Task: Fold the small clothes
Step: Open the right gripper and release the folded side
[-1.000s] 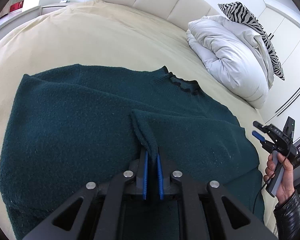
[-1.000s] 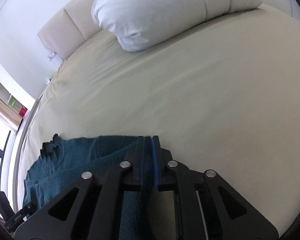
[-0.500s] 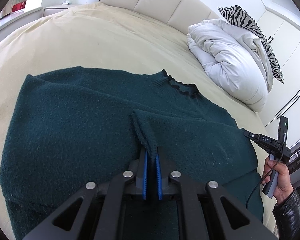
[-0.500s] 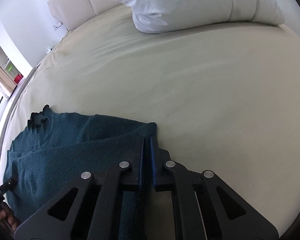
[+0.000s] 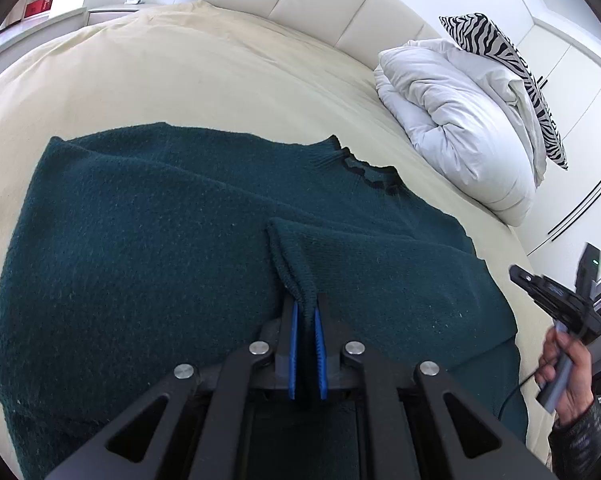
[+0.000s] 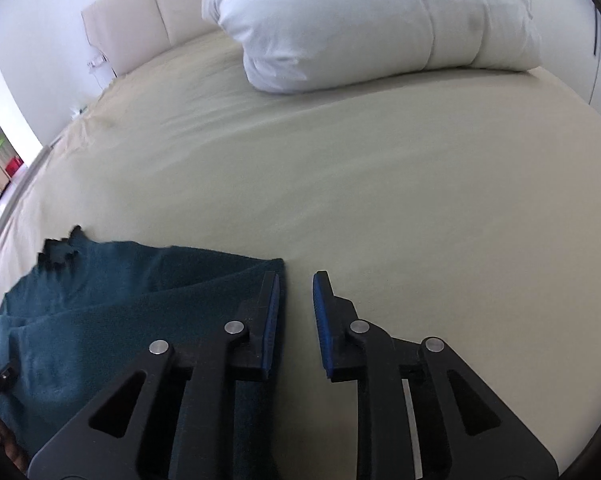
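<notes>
Left gripper (image 5: 305, 312): clamped on cuff (image 5: 296, 276) of sweater (image 5: 140, 240), which lies flat ahead on bed (image 5: 220, 80). Keep pinch firm; lay sleeve flat across body.

Right gripper (image 6: 296, 300): jaws opening, nothing between; sweater edge just left. Regrip there.

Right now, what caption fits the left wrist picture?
Left gripper pinching a folded dark green sweater on a bed.

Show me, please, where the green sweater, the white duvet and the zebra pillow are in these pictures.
green sweater (image 5: 140, 240), left wrist view, on its flat body.
white duvet (image 5: 460, 120), left wrist view, on its bundled middle.
zebra pillow (image 5: 484, 36), left wrist view, on its striped upper face.
</notes>
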